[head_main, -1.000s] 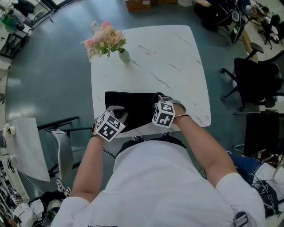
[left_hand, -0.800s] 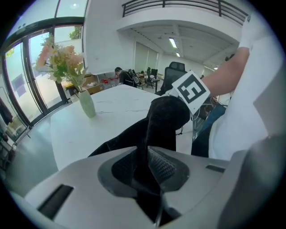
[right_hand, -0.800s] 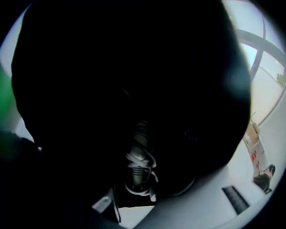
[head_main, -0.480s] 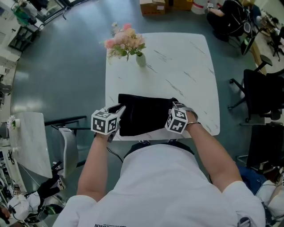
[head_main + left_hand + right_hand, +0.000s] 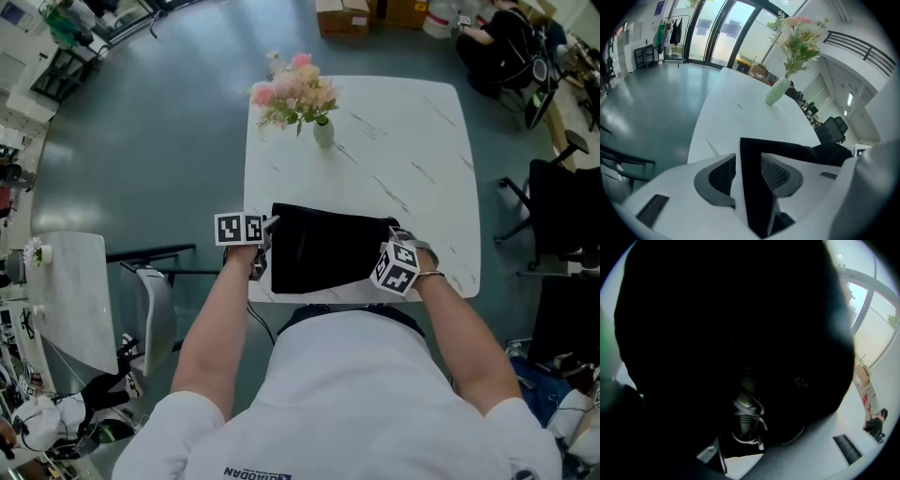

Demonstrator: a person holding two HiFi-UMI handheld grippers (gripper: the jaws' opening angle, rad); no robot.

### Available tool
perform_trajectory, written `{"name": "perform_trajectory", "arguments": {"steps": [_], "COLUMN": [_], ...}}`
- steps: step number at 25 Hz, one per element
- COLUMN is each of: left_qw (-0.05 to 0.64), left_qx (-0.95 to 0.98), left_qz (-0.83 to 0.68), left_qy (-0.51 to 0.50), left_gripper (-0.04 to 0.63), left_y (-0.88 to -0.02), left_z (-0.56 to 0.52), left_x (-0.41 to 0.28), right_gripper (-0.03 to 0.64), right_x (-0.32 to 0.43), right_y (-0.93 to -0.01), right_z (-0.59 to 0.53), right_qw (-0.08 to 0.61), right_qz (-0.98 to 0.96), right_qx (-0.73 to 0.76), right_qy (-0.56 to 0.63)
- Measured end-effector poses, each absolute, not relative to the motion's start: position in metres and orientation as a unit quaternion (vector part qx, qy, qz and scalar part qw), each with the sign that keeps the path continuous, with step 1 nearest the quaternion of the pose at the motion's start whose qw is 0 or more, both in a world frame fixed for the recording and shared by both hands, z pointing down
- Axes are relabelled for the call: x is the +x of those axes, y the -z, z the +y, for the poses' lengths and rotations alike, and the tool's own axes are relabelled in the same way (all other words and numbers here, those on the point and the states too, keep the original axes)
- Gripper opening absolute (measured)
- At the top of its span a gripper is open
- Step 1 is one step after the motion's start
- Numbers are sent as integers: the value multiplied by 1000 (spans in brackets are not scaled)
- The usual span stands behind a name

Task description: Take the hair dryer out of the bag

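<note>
At the near edge of the white marbled surface (image 5: 394, 141), the left hand-held gripper (image 5: 263, 249) has just been opening, and its jaws are standing apart around the flat black fabric bag's (image 5: 323, 248) edge. The right hand-held gripper (image 5: 399, 240), jaws apart, is pointing into the bag's mouth. The pale, cord-wrapped hair dryer (image 5: 746, 420) is lying inside, apparently ungripped, so all of the extraction is remaining.

Black bag (image 5: 328, 251) contrasting with a white desk (image 5: 412, 150)
Grey veins are streaking the white desk; pink and cream flowers (image 5: 292, 89) are showing above a pale green vase (image 5: 323, 133) at upper centre, and a teal floor (image 5: 141, 141) is surrounding it.
</note>
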State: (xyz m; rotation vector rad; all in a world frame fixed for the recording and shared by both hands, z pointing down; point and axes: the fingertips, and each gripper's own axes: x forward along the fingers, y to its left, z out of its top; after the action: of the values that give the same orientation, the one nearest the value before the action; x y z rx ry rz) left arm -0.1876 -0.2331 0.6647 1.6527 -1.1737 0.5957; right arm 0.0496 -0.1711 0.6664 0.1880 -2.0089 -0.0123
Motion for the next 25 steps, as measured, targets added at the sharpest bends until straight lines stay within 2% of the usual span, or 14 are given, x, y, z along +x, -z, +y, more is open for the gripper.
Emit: {"name": "perform_trajectory", "arguments": {"steps": [7,12,13,15,25], "left_qw": [477,416,407,404,420], "left_qx": [680,686,689,691,677], "left_qz": [-467,-459,-459,-465,-506], "left_qy": [-305,-383,-386,-377,-331], "left_gripper": [161,98,64,39,34], "left_y": [-684,-689,-689,-687,-679], "left_z": [-241,-239,-241,-244,-254], "left_x": [-179,-184,-183,-181,-205], "right_gripper": [229,233,232,230,222], "right_x": [48,46,47,48,65], "right_y": [-668,-670,-670,-670,-669], "right_z": [-173,-174,-175,-175,-183], "right_qw": [535,532,533,540,554], "right_qz": [-841,-842,-841,-837,-828], "right_qx": [82,90,89,82,87], "right_qy": [3,22,23,23,9]}}
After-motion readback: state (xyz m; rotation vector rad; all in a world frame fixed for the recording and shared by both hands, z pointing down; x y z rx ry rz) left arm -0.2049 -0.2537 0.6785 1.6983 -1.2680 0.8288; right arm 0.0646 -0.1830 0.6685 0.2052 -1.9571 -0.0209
